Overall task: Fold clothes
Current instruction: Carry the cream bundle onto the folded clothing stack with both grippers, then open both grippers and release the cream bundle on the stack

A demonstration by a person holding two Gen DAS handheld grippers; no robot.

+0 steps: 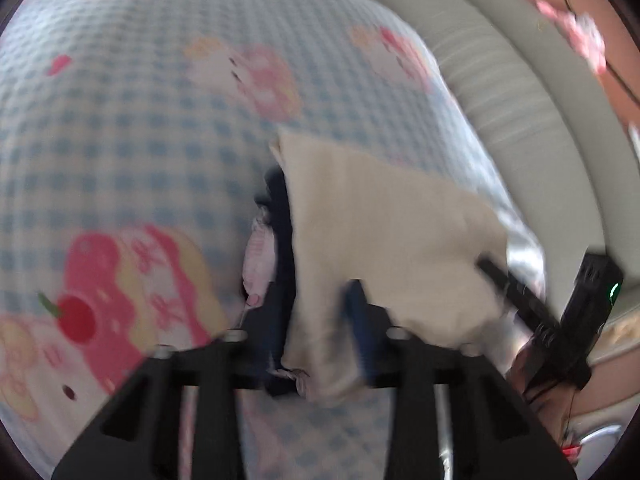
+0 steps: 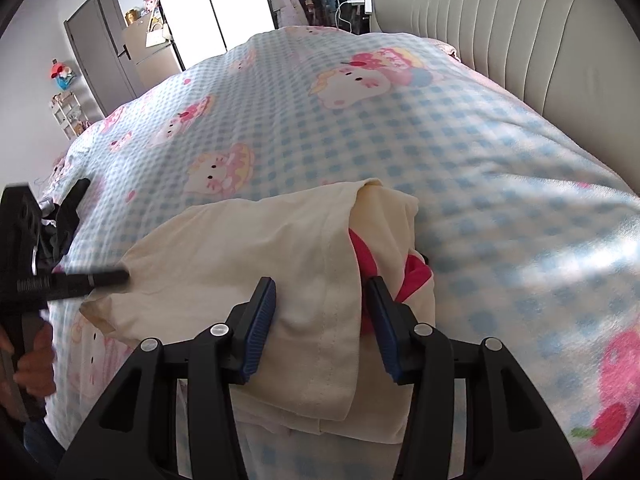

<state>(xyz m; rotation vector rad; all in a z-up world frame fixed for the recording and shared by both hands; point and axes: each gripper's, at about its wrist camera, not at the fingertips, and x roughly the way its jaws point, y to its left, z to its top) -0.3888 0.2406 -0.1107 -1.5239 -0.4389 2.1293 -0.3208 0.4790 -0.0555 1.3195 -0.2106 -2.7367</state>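
A cream garment (image 2: 248,248) with a red print (image 2: 362,256) showing inside its fold lies bunched on the checked blanket. My right gripper (image 2: 322,308) is shut on its near right end, and thick cloth fills the space between the blue pads (image 2: 260,316). My left gripper (image 1: 316,316) is shut on the garment's other end (image 1: 384,240) in a blurred left wrist view. Its finger (image 2: 100,278) also shows touching the left corner of the cloth. A dark cloth (image 1: 280,216) and a pale pink one (image 1: 258,260) lie beside the left finger.
The blue-and-white checked blanket (image 2: 400,140) with pink cartoon prints covers the bed. A padded cream headboard (image 2: 520,32) stands on the right. A hand (image 2: 34,364) holds the left tool. A grey door (image 2: 100,40) and shelves are far back left.
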